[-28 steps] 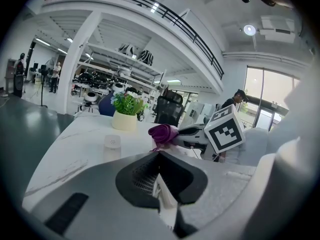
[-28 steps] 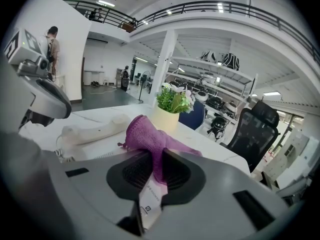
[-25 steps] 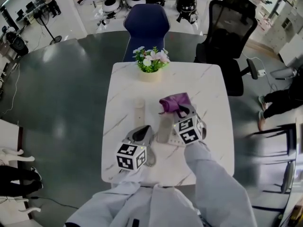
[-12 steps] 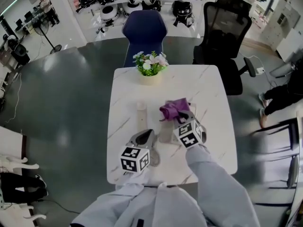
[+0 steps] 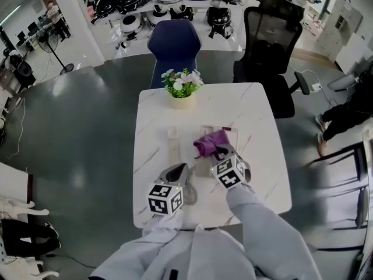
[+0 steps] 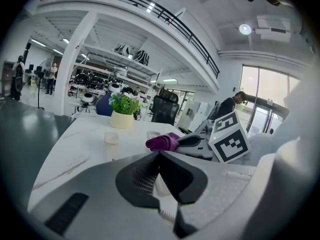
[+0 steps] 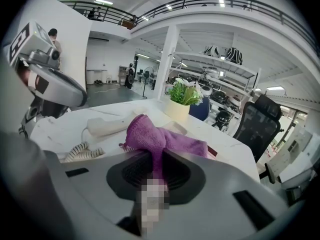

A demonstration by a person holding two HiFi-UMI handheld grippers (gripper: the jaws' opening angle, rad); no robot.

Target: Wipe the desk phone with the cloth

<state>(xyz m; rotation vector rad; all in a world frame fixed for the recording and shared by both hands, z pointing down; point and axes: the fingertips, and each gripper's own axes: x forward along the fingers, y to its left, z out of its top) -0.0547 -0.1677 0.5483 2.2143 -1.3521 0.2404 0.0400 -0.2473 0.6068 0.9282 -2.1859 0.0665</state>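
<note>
A purple cloth (image 5: 210,142) (image 7: 150,134) is bunched on top of the white desk phone (image 5: 228,134) at the middle of the marble table (image 5: 262,174). My right gripper (image 5: 220,153) (image 7: 155,171) is shut on the cloth's near end. The phone's handset (image 5: 201,161) (image 7: 107,125) lies just left of the cloth, its coiled cord (image 7: 80,153) trailing toward me. At the handset's near end, my left gripper (image 5: 180,169) (image 6: 159,156) is shut, with a white piece and the cord (image 6: 167,215) showing between its pads. The cloth hides most of the phone.
A potted plant (image 5: 181,92) stands at the table's far edge. A small white object (image 5: 172,142) sits left of the phone. A blue chair (image 5: 173,42) and a black office chair (image 5: 268,45) stand beyond the table. A person sits at far right (image 5: 349,112).
My right gripper and the cloth have shifted slightly toward me over the phone. The left gripper has stayed by the handset. The head view has drifted.
</note>
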